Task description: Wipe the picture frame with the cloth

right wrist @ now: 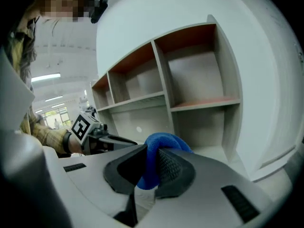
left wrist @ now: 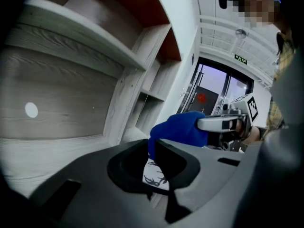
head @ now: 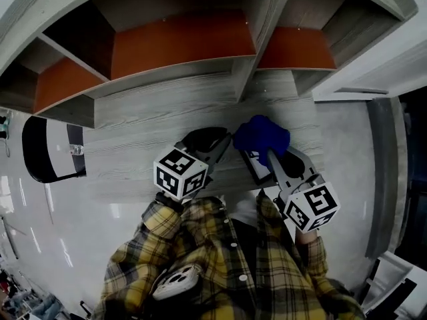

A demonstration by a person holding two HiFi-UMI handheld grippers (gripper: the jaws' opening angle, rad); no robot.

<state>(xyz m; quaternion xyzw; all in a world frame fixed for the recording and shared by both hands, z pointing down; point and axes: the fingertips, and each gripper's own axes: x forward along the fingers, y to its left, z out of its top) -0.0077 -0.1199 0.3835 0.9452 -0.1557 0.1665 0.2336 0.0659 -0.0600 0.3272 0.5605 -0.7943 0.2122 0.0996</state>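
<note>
My left gripper (head: pixel 225 145) reaches in from the lower left, and a small picture frame (head: pixel 255 168) with a dark rim sits at its tips. In the left gripper view the frame's white print with black antlers (left wrist: pixel 156 175) is caught between the jaws of that gripper (left wrist: pixel 159 167). My right gripper (head: pixel 272 155) is shut on a bunched blue cloth (head: pixel 261 134), held just above the frame. The right gripper view shows the cloth (right wrist: pixel 164 142) pinched between its jaws (right wrist: pixel 151 167), with the left gripper (right wrist: pixel 116 140) to the left. Both grippers are raised off the table.
A grey wood-grain table top (head: pixel 147 119) lies below, backed by a shelf unit with orange compartments (head: pixel 180 45). A black and white rounded object (head: pixel 50 149) stands at the table's left end. Glossy floor (head: pixel 347 152) runs to the right.
</note>
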